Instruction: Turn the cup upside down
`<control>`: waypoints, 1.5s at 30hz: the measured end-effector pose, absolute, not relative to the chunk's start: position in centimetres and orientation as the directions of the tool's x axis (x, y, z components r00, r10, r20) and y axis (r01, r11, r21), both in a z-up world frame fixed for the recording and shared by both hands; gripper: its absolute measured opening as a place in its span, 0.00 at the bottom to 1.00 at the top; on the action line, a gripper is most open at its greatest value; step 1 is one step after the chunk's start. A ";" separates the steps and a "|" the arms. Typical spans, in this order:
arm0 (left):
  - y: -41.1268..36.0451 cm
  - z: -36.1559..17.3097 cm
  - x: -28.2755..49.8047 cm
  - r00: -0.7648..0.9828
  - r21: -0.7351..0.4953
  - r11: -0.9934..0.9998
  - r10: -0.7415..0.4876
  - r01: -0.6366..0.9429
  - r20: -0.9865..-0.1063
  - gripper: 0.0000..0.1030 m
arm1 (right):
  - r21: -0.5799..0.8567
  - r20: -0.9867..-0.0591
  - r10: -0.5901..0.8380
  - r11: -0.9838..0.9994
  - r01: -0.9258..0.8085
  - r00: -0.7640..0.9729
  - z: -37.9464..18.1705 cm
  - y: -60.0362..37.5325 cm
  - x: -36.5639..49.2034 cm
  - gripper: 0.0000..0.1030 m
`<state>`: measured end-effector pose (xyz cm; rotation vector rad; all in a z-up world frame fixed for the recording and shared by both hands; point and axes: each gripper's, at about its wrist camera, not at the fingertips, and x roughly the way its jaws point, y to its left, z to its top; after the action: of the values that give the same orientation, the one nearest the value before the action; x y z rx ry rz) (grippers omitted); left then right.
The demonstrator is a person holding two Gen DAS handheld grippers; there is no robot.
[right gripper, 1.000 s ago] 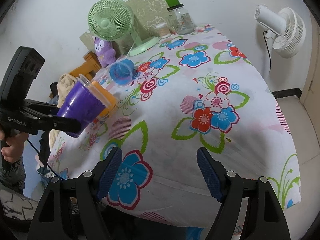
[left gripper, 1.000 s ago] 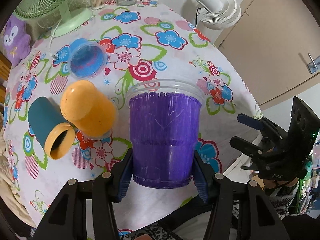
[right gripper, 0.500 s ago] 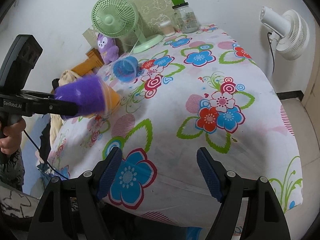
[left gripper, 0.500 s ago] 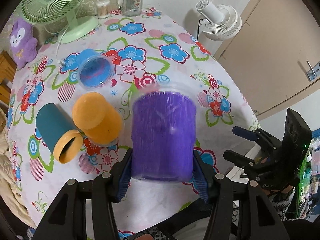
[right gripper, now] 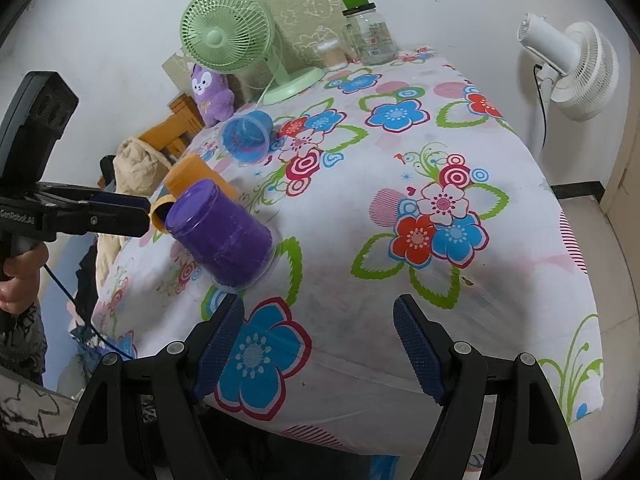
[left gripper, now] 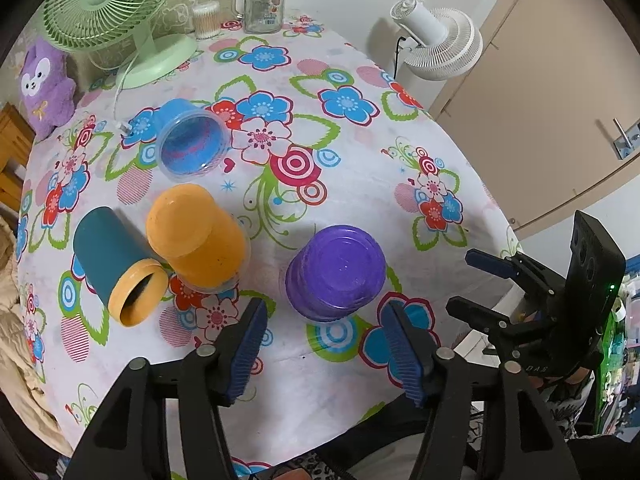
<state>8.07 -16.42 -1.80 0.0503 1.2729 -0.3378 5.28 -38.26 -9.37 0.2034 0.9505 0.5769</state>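
The purple cup (left gripper: 336,272) stands upside down on the flowered tablecloth, base up, rim on the cloth. It also shows in the right wrist view (right gripper: 222,236). My left gripper (left gripper: 324,350) is open and empty, just behind and above the cup, not touching it. In the right wrist view the left gripper (right gripper: 116,210) is beside the cup's base. My right gripper (right gripper: 318,344) is open and empty over the table's near edge; in the left wrist view the right gripper (left gripper: 472,280) is at the right, off the table.
An orange cup (left gripper: 196,236) stands upside down left of the purple one. A teal cup (left gripper: 116,264) and a blue cup (left gripper: 192,146) lie on their sides. A green fan (left gripper: 116,20), a jar (left gripper: 262,4) and a purple plush (left gripper: 46,84) are at the far edge. A white fan (right gripper: 572,64) stands beside the table.
The purple cup was held upright in my left gripper, then turned over. Now it stands base up on the cloth and the left gripper has opened and let go.
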 end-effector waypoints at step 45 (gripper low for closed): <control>-7.8 1.0 2.3 0.664 -0.204 0.979 -0.139 -0.020 -0.735 0.95 | 0.153 -0.685 0.403 0.894 -0.421 0.607 2.0 -28.5 6.3 0.87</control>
<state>2.31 -7.81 0.98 -0.2015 0.8435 -0.0675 6.29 -28.49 2.01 -0.0247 0.7857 0.4758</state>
